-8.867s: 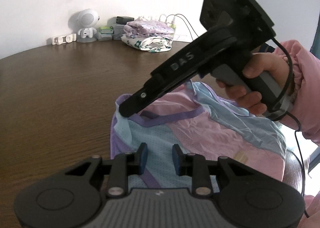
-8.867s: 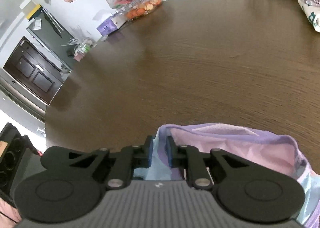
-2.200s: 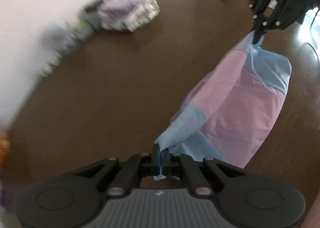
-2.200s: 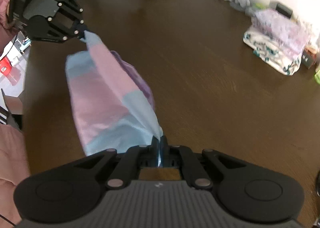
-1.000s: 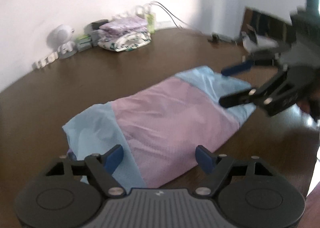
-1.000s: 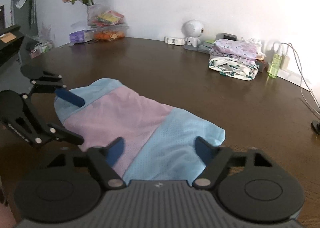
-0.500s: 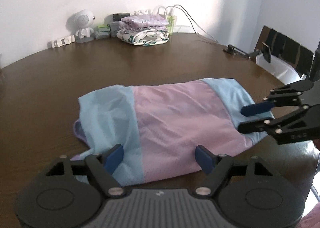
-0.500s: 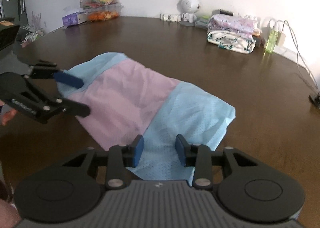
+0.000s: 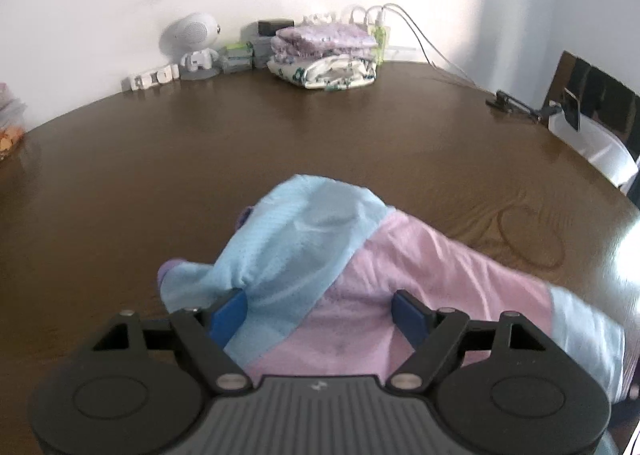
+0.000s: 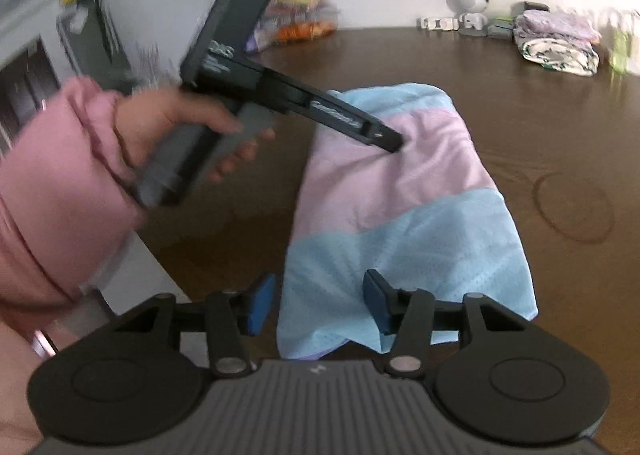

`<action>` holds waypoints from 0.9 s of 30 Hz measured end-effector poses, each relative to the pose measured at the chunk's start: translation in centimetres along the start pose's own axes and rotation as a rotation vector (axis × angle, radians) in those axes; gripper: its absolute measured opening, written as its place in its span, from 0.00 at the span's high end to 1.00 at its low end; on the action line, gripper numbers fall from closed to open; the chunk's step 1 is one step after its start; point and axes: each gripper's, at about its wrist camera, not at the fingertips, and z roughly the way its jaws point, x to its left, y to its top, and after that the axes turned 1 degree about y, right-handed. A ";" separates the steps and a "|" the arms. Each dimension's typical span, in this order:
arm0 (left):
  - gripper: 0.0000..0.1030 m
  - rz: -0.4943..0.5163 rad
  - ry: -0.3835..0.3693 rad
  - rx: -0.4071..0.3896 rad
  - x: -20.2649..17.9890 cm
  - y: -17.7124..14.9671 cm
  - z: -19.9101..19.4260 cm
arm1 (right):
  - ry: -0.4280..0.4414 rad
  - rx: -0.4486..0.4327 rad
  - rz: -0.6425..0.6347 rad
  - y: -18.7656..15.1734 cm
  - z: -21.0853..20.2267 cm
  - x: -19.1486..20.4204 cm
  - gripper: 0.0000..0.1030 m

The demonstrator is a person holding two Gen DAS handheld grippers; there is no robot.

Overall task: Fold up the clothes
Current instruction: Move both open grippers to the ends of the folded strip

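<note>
Item: shirt [image 10: 404, 191], flat on table [image 9: 160, 175]. My left gripper [image 9: 320, 309], right gripper [image 10: 318, 297]: both spread, empty. Risk: thin cloth likely bunches, layers slip when pinched.

My right gripper [image 10: 316, 305]: fingers spread wide over the near blue band of the garment [image 10: 404, 191].
Garment: pink middle, blue ends, near the table's [image 10: 560, 127] near edge.
My left gripper [image 10: 394, 145]: tip on the pink band, held by my left hand [image 10: 176, 127].
Folded stack [image 10: 556, 41]: far right edge.

Bright daylight from the right, washed-out wall, fisheye-bent edges, motion blur in right view
</note>
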 end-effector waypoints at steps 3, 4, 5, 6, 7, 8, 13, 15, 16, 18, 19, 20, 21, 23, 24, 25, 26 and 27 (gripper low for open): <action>0.14 -0.031 0.007 -0.076 -1.0 -0.4 -2.3 | -0.009 -0.109 0.034 -0.5 -2.8 -0.5 0.18; 0.11 -0.052 -0.003 -0.111 -1.4 -0.9 -3.6 | -0.025 -0.150 0.040 -0.7 -3.8 -0.6 0.05; 0.08 -0.072 -0.012 -0.146 -1.8 -1.5 -4.9 | -0.043 -0.181 0.039 -1.0 -4.7 -0.7 0.03; 0.03 -0.090 -0.014 -0.172 -2.3 -2.3 -6.0 | -0.060 -0.206 0.038 -1.2 -5.5 -0.9 0.02; 0.00 -0.106 -0.010 -0.194 -2.8 -3.1 -7.1 | -0.076 -0.229 0.038 -1.4 -6.2 -1.1 0.00; 0.00 -0.122 -0.007 -0.215 -3.4 -4.0 -8.1 | -0.090 -0.244 0.039 -1.6 -6.7 -1.3 0.00; 0.00 -0.132 -0.007 -0.232 -6.4 -7.9 -10.3 | -0.138 -0.251 0.082 -2.0 -7.0 -3.2 0.00; 0.00 -0.134 -0.008 -0.237 -7.7 -9.4 -11.0 | -0.141 -0.250 0.106 -2.4 -6.8 -3.9 0.00; 0.00 -0.135 -0.008 -0.239 -8.3 -10.2 -11.4 | -0.142 -0.249 0.117 -2.6 -6.7 -4.2 0.00; 0.00 -0.133 -0.016 -0.237 -9.3 -11.3 -11.8 | -0.141 -0.248 0.141 -3.0 -6.4 -4.9 0.00; 0.00 -0.128 -0.023 -0.230 -9.5 -11.3 -11.6 | -0.137 -0.245 0.154 -3.1 -6.1 -5.2 0.00; 0.01 -0.122 -0.025 -0.223 -9.7 -11.2 -11.4 | -0.137 -0.241 0.162 -3.3 -5.8 -5.4 0.00; 0.01 -0.117 -0.028 -0.215 -9.8 -11.2 -11.2 | -0.138 -0.237 0.169 -3.4 -5.6 -5.7 0.00; 0.03 -0.101 -0.030 -0.194 -10.1 -11.3 -10.7 | -0.142 -0.228 0.168 -3.7 -5.3 -6.0 0.00; 0.05 -0.087 -0.031 -0.183 -10.3 -11.4 -10.6 | -0.144 -0.227 0.162 -3.8 -5.2 -6.0 0.00; 0.05 -0.073 -0.032 -0.171 -10.5 -11.5 -10.4 | -0.149 -0.226 0.149 -3.9 -5.2 -6.0 0.00; 0.05 -0.059 -0.033 -0.160 -10.6 -11.6 -10.3 | -0.154 -0.226 0.134 -4.0 -5.2 -6.0 0.00; 0.05 -0.036 -0.035 -0.152 -10.9 -11.8 -10.2 | -0.159 -0.226 0.119 -4.1 -5.2 -6.0 0.00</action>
